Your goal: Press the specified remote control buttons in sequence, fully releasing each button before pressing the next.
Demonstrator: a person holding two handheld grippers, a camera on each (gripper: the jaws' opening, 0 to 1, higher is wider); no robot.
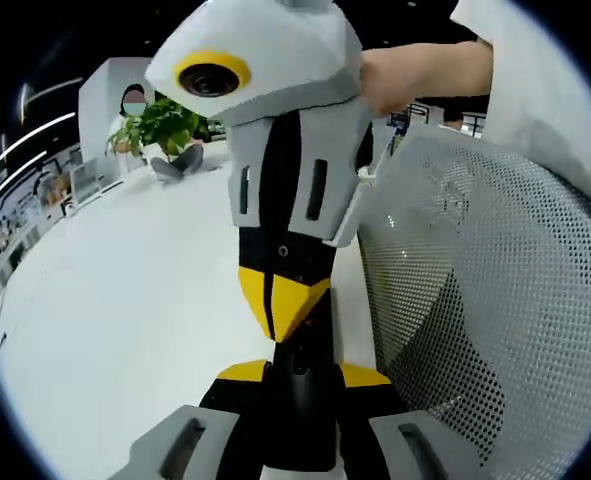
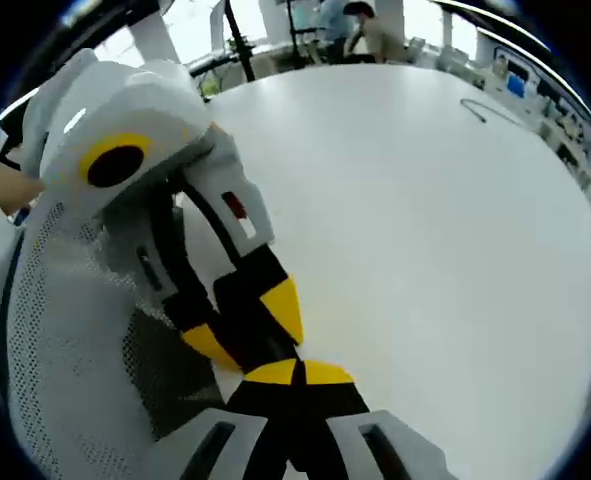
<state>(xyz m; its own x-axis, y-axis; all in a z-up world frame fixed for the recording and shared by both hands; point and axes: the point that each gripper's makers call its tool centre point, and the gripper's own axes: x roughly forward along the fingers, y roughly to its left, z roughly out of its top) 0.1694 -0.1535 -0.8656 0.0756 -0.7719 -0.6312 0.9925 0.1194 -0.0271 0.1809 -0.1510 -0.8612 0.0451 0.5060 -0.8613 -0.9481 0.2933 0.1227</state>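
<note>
A slim black remote (image 1: 301, 400) stands between the yellow-tipped jaws of my left gripper (image 1: 301, 376), which is shut on it; its buttons cannot be made out. My right gripper (image 1: 281, 300) comes down from above in the left gripper view, its yellow tips closed together and touching the remote's upper end. In the right gripper view my right gripper (image 2: 297, 372) is shut at the bottom, its tips against the dark remote (image 2: 253, 325) held by the left gripper (image 2: 247, 330) coming in from the left.
A wide white table (image 2: 425, 250) spreads under both grippers. A grey mesh chair back (image 1: 495, 300) stands close beside them. A potted plant (image 1: 165, 125) sits at the table's far end, and a thin cable (image 2: 480, 108) lies on it. A hand (image 1: 415, 75) holds the right gripper.
</note>
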